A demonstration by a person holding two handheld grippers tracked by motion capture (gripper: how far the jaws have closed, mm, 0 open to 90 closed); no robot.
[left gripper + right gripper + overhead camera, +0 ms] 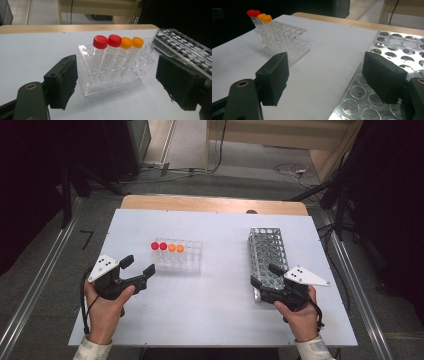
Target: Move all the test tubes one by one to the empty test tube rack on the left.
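White table point(220, 315), cables point(290, 169) behind

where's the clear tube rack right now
In the high view the clear tube rack stands left of centre on the white table, just ahead of the left gripper, with the metal rack far to its right.

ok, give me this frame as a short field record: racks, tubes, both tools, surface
surface: white table top on a wooden table
clear rack: transparent plastic tube rack, left of centre
tubes: two red-capped tubes and two orange-capped tubes, upright in one row at the clear rack's far edge
metal rack: perforated metal tube rack, right side, no tubes seen in it
left tool: open, nothing between jaws, aimed at the clear rack, not touching it
right tool: open, nothing gripped, at the metal rack's near end
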